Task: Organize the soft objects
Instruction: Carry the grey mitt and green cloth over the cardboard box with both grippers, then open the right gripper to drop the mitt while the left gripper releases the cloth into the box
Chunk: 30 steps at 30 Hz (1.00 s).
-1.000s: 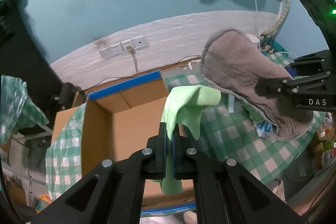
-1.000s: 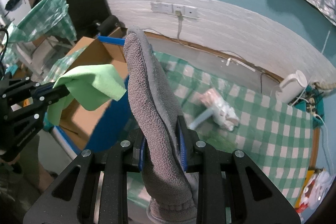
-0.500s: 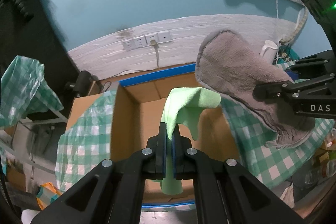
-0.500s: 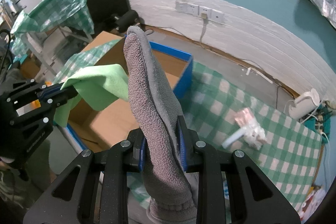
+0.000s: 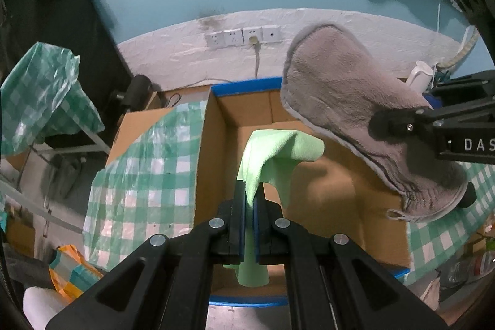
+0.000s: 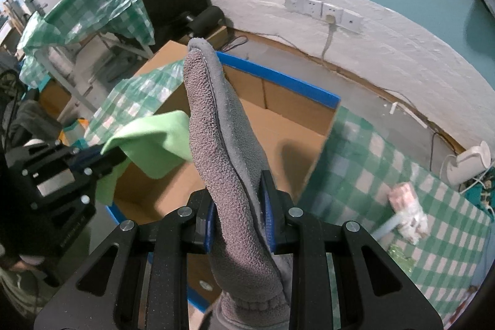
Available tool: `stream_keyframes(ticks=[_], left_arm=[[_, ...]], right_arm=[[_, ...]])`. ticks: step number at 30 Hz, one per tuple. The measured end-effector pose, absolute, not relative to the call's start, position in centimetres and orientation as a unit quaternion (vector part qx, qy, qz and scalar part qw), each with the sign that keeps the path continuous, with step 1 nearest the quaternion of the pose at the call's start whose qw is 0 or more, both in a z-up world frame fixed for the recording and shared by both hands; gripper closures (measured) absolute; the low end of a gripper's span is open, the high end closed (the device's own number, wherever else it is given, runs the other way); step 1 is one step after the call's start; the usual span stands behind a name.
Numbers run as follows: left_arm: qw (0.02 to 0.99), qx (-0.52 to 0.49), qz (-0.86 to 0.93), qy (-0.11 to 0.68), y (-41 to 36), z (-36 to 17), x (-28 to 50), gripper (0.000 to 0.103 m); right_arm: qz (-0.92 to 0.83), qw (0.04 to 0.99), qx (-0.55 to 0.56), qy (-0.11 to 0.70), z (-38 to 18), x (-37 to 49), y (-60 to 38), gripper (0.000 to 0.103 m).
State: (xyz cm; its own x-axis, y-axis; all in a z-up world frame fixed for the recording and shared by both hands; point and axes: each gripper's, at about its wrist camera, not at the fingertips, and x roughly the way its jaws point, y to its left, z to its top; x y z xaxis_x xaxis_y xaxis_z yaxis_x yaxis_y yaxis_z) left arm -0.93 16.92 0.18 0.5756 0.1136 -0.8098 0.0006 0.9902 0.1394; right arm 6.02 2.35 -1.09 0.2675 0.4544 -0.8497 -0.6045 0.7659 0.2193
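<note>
Nearest, left gripper (image 5: 249,206): fingers clamped flat on a green cloth (image 5: 278,156), thin and limp, one corner flopping over the tips, the tail hanging below. Right gripper (image 6: 239,221): fingers pinched on a grey mitt (image 6: 222,150), thick, pebbled pile on one face, smooth fleece on the other, stitched edge, ribbed cuff at the bottom, standing stiffly upright. Both held in the air over the box (image 5: 309,181), near its front edge.

Step in hand, by the look of it: dropping both into the box. Best done by carrying each piece clear past the near rim and toward the middle before parting the fingers; lowering first, so the limp cloth does not drape over a wall; releasing one at a time, mitt kept away from the cloth so neither snags the other.

Beyond: box of plain brown cardboard, rims taped blue, floor bare where visible, checked plastic sheet (image 5: 139,175) draped over its left flap. Farther right, the bench (image 6: 386,175) under green-and-white check, a pink bundle (image 6: 406,206) lying near its far edge.
</note>
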Motion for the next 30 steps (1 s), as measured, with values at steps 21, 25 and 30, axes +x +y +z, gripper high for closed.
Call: stream_keyframes(ticks=[21, 25, 30], left_arm=[[0.871, 0.035, 0.061, 0.486, 19.7, -2.2, 0.0, 0.094], [0.875, 0.032, 0.059, 0.48, 19.7, -1.8, -0.2, 0.094], [0.875, 0.031, 0.057, 0.479, 19.6, -1.6, -0.1, 0.073]], right_arm=[[0.33, 0.816, -0.086, 0.466, -0.2, 6.3, 4.4, 0.034], [0.329, 0.817, -0.084, 0.466, 0.0, 6.3, 4.3, 0.034], [0.324, 0.816, -0.084, 0.471, -0.1, 6.3, 3.3, 0.034]])
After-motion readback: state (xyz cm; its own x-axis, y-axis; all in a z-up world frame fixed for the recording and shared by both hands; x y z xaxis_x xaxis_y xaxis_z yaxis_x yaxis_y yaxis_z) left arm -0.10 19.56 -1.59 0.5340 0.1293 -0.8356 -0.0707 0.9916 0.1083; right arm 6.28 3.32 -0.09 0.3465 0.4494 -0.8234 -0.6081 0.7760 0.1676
